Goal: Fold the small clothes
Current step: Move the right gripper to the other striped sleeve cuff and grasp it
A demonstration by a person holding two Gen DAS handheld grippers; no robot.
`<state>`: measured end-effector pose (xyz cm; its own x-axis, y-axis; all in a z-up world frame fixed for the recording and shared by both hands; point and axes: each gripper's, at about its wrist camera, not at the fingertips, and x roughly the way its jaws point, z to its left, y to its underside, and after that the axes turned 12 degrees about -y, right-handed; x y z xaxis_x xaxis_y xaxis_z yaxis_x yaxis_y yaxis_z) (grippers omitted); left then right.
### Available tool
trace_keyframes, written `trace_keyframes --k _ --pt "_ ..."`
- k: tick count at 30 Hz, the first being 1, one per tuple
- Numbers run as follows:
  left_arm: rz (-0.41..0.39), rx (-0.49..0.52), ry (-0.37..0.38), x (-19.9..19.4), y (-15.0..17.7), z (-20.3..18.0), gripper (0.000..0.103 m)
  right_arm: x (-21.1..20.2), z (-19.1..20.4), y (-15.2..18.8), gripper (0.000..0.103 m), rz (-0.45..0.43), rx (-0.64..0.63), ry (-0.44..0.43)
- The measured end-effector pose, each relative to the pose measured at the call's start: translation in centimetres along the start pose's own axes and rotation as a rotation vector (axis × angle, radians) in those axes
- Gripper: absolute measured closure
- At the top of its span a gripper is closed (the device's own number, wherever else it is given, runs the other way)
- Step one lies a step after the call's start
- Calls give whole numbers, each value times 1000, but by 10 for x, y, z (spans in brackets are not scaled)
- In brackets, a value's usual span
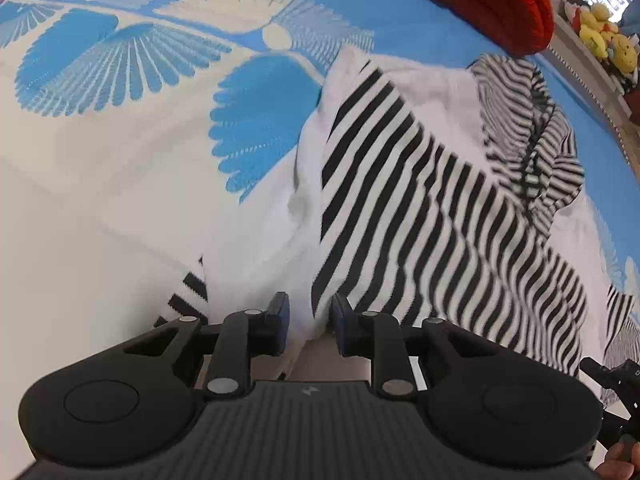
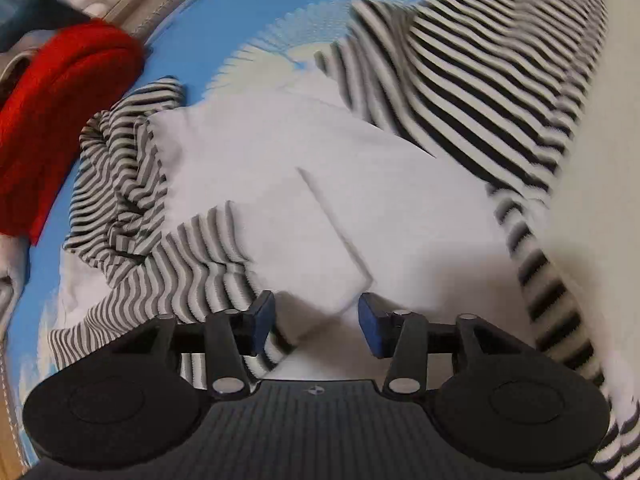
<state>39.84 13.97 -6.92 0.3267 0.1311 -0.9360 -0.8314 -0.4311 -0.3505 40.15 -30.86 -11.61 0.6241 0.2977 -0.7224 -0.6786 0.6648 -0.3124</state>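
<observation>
A: Left wrist view: the left gripper (image 1: 310, 326) has its blue pads clamped on a white fold of the striped garment (image 1: 420, 200), right at the hem.

B: And the right gripper (image 2: 316, 322)?

A: Its jaws stand apart; a white corner of the cloth lies between them, but the pads do not press on it.

B: Where does the garment lie?

A: Spread over the blue-and-white patterned mat (image 1: 120, 140), with a thin-striped hood (image 2: 120, 184) bunched farther off.

B: Beyond that?

A: A red knitted item (image 2: 60, 120) at the mat's far edge, touching the hood.
</observation>
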Motion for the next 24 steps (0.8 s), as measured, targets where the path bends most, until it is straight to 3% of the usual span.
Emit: trace_keyframes --k 4,9,12,14,17,24 --pt "-89 81 25 -17 3 -19 75 -12 17 -2 53 -38 -107 -19" --pt "44 71 39 10 15 -26 74 -7 7 -7 53 1 -74 31" --pt "-36 128 7 -9 15 -39 73 -11 4 -11 53 -3 -68 28" --pt "-83 157 25 -23 16 -48 71 -20 5 -14 53 -20 -100 25" --pt "-103 186 70 -32 22 -61 70 -31 5 -17 53 -45 -163 41" --pt "-104 257 51 -30 41 -92 70 -53 -16 -31 53 -68 -170 61"
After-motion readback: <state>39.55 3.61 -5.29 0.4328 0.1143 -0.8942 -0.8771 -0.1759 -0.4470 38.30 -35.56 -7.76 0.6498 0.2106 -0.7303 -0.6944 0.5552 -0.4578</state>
